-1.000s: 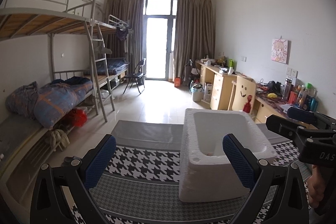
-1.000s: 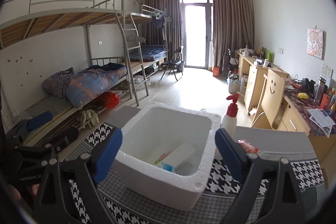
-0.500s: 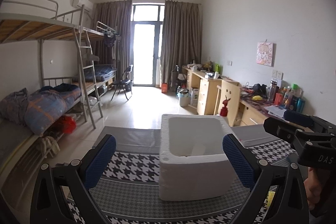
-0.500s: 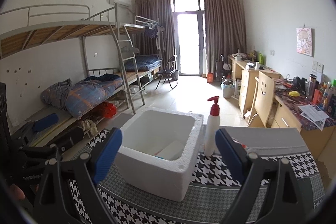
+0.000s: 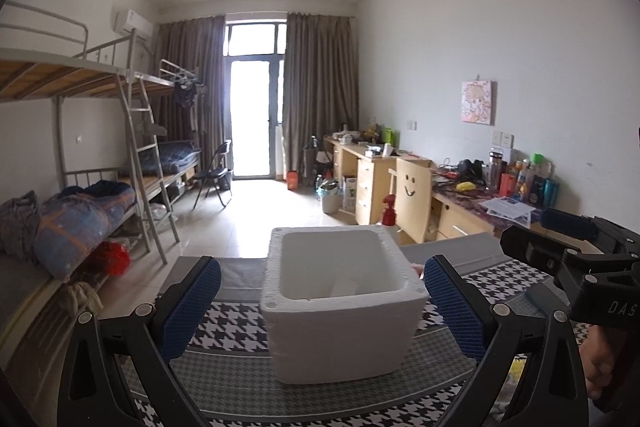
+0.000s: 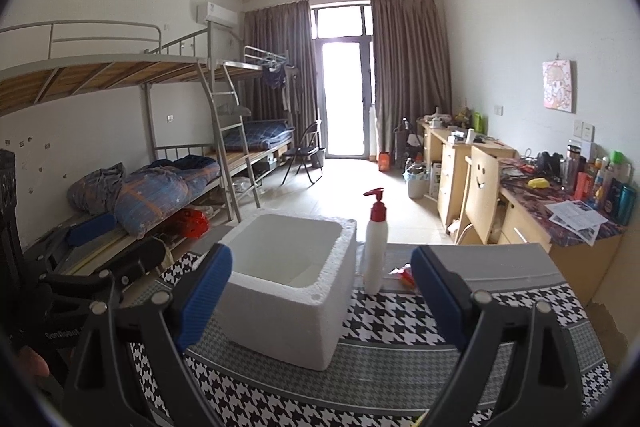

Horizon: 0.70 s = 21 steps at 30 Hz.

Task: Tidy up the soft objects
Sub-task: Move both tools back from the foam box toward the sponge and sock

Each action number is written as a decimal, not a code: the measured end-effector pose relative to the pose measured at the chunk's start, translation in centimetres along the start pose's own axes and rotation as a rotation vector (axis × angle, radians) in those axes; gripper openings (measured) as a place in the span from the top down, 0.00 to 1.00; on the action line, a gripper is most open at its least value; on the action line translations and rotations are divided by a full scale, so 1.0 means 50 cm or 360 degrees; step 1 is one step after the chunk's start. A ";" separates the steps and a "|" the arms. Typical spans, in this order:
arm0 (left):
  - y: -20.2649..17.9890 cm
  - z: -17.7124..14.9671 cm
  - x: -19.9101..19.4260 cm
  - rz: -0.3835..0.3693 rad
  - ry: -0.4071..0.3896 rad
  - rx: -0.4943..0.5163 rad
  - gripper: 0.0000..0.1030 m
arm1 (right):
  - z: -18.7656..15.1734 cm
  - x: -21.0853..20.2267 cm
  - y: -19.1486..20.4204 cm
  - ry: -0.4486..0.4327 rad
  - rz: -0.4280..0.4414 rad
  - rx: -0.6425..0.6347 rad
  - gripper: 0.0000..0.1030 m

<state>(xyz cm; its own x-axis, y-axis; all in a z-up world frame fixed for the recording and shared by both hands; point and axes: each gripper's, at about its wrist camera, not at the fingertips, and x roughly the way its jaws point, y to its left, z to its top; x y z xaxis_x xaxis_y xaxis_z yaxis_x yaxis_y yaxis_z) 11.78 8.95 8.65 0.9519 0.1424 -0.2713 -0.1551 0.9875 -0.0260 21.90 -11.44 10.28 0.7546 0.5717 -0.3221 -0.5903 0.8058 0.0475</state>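
Note:
A white foam box stands on the houndstooth cloth of the table; it also shows in the right wrist view. Something pale lies at its bottom, mostly hidden by the walls. My left gripper is open and empty, held back from the box. My right gripper is open and empty, also back from the box; its body shows at the right of the left wrist view. A white pump bottle with a red top stands just right of the box. A small red packet lies beside the bottle.
Bunk beds with rolled bedding line the left wall. Desks with clutter and a chair with a smiley face line the right wall. A folding chair stands near the balcony door.
Both grippers have pulled back and up from the box, so it looks smaller and farther. The view into the box is shallower, and the pump bottle is now fully visible.

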 end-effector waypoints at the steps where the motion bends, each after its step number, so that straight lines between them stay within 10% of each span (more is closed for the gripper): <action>1: -0.003 0.000 -0.001 -0.0011 -0.0001 -0.0002 0.01 | -0.001 -0.003 -0.005 0.0000 -0.0002 0.0002 0.09; 21: -0.065 -0.024 -0.016 -0.0143 -0.0006 0.0045 0.01 | -0.044 -0.072 -0.058 -0.0044 -0.0159 0.0038 0.09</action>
<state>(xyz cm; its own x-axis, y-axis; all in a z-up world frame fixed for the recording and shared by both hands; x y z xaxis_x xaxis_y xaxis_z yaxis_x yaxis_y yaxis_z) 11.21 5.55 7.82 0.9626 0.0535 -0.2654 -0.0618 0.9978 -0.0231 20.29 -16.16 9.23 0.8173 0.4918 -0.3004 -0.5047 0.8624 0.0388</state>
